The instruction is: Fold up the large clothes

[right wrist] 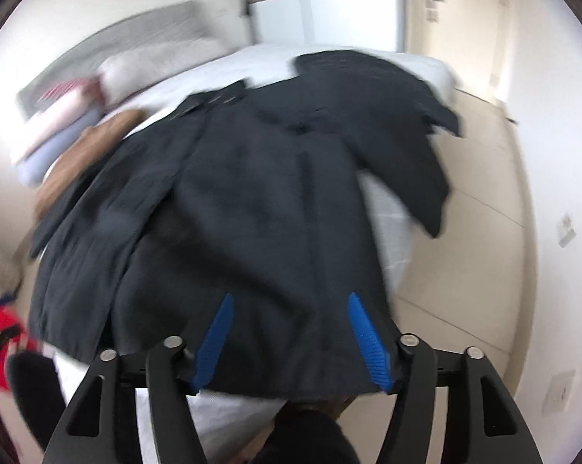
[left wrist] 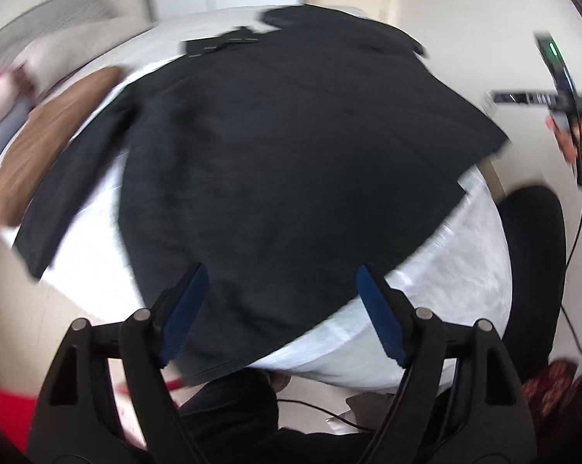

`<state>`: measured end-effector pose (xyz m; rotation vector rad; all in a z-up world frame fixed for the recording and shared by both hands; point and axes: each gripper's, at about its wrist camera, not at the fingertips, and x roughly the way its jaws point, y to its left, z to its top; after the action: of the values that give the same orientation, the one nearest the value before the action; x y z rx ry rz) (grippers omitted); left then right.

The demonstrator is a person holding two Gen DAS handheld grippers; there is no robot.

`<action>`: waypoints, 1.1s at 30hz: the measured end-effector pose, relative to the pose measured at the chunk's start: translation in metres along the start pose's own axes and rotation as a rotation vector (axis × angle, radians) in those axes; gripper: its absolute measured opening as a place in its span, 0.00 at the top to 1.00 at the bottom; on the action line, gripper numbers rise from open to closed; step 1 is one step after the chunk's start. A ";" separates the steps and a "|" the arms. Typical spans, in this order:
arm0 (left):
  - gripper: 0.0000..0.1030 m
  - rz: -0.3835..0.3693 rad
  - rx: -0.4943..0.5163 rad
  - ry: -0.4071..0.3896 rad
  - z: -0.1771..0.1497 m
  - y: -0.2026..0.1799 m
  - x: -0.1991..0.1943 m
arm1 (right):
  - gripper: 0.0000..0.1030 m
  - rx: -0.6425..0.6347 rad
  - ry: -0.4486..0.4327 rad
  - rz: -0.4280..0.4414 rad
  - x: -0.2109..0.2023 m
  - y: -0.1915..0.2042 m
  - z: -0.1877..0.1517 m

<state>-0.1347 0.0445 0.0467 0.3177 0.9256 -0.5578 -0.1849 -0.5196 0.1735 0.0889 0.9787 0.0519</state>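
The dark coat (left wrist: 283, 162) (right wrist: 252, 208) lies spread flat on the white bed (left wrist: 457, 270) (right wrist: 260, 65), collar toward the far end, one sleeve (left wrist: 74, 181) stretched out to the left beside a folded brown garment (left wrist: 55, 135) (right wrist: 86, 150) and the other sleeve (right wrist: 418, 158) draped off the right edge of the mattress above the tiled floor (right wrist: 469, 255). The left gripper (left wrist: 281, 282) hangs above the hem with its blue-padded fingers (left wrist: 186, 309) spread wide apart and holding nothing, and the right gripper (right wrist: 291, 309) hangs over the lower hem, its fingers (right wrist: 364, 332) likewise wide apart; both views are blurred
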 end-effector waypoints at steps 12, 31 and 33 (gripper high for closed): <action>0.30 -0.074 0.221 0.038 0.048 -0.095 0.073 | 0.37 -0.624 0.026 -0.218 0.058 0.120 -0.043; 0.96 -0.192 -0.139 -0.139 0.108 -0.008 0.015 | 0.42 -1.061 0.031 -0.015 0.041 0.161 -0.083; 0.96 -0.193 -0.136 -0.138 0.108 -0.010 0.017 | 0.42 -1.113 0.028 -0.111 0.055 0.161 -0.087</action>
<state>-0.0606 -0.0213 0.0937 0.0659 0.8608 -0.6813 -0.2276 -0.3504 0.0959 -0.9873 0.8668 0.4856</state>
